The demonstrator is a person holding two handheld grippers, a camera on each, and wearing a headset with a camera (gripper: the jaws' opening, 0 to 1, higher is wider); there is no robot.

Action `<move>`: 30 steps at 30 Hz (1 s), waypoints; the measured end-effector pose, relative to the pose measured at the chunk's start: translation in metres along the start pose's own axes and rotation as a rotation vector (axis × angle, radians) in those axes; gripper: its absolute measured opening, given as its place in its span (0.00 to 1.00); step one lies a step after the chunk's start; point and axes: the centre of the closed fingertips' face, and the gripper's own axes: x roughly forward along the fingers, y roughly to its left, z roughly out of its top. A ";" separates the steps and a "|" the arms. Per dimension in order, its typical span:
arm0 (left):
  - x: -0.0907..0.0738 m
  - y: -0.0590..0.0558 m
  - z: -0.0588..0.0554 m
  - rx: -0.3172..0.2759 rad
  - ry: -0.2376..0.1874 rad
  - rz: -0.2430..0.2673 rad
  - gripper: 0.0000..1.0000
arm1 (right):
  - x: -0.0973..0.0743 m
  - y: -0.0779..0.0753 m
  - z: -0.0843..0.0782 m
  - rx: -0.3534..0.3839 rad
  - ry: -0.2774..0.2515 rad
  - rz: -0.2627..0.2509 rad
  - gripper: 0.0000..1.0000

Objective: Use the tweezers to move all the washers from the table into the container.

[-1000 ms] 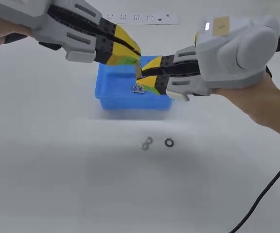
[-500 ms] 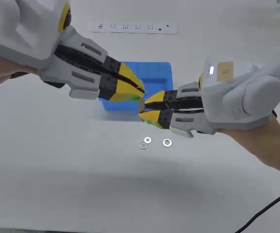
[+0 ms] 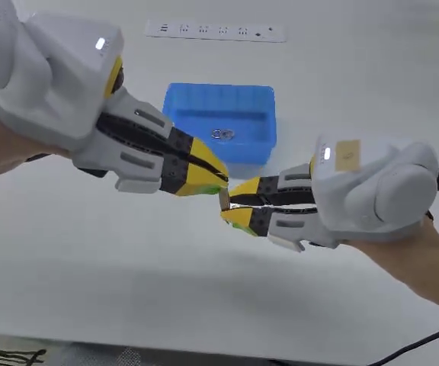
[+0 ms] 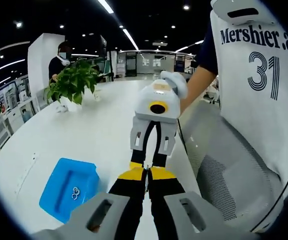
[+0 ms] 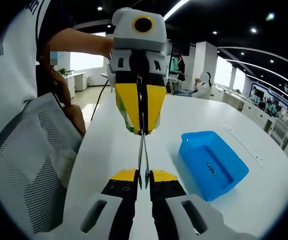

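A thin pair of metal tweezers [image 5: 142,150] spans the gap between my two grippers, which face each other tip to tip. My right gripper [image 5: 143,179] is shut on one end and my left gripper [image 5: 143,125] is shut on the other. In the head view the left gripper [image 3: 221,181] and the right gripper [image 3: 225,207] meet over the table, nearer me than the blue container [image 3: 251,141]. Two or three washers [image 3: 221,135] lie inside it. The container [image 4: 59,192] sits low on the left in the left gripper view, washers [image 4: 75,192] on its floor.
A white power strip [image 3: 216,31] lies at the table's far edge behind the container. A potted plant [image 4: 74,82] stands farther along the white table. A mesh chair [image 5: 34,155] and a person in a white jersey [image 4: 256,75] are beside the table.
Both grippers came from above the container toward me and lower, still tip to tip. The loose washers seen on the table earlier are now covered by the grippers.
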 end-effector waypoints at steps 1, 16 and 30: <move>0.002 0.000 -0.001 -0.002 0.003 0.001 0.06 | 0.001 0.000 -0.001 0.002 0.001 0.000 0.10; 0.010 0.003 -0.008 -0.010 0.019 -0.008 0.06 | 0.008 -0.007 -0.013 0.005 0.015 -0.022 0.11; 0.014 0.008 -0.014 -0.026 0.014 -0.016 0.06 | 0.012 -0.013 -0.018 0.008 0.022 -0.022 0.11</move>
